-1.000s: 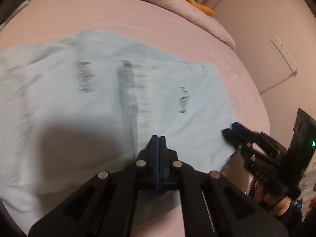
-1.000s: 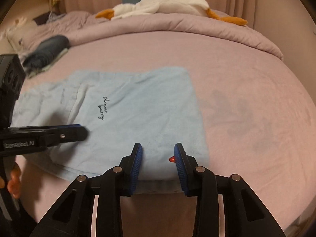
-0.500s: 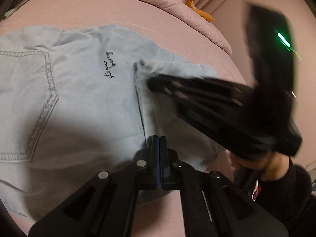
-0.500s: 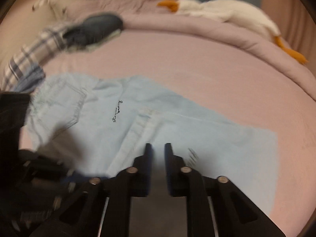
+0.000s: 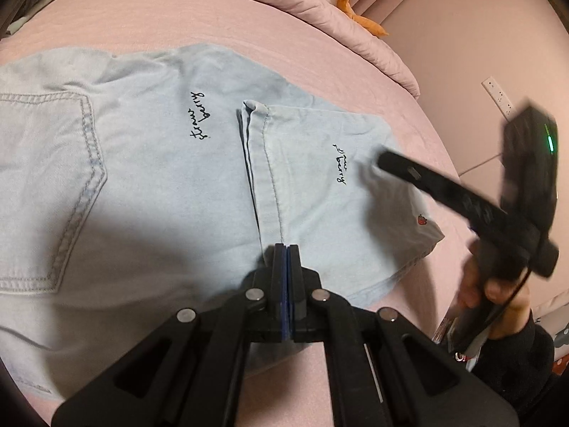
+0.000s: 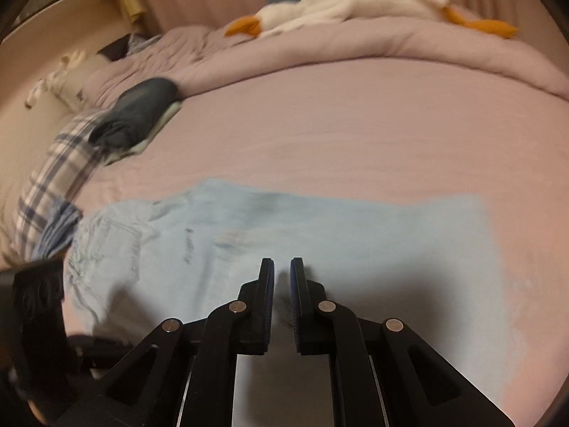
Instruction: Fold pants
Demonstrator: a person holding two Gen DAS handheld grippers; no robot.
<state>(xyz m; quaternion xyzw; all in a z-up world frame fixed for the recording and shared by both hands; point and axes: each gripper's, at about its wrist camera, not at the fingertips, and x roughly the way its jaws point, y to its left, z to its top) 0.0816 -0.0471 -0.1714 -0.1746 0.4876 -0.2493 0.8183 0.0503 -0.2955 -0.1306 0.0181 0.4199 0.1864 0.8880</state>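
The pale blue pants are spread on the pink bed, the hem end doubled back over the seat. The left gripper is clamped tight at that hem. The right gripper, its jaws just narrowed to a slit with nothing between them, should be kept low while the layers are squared up.
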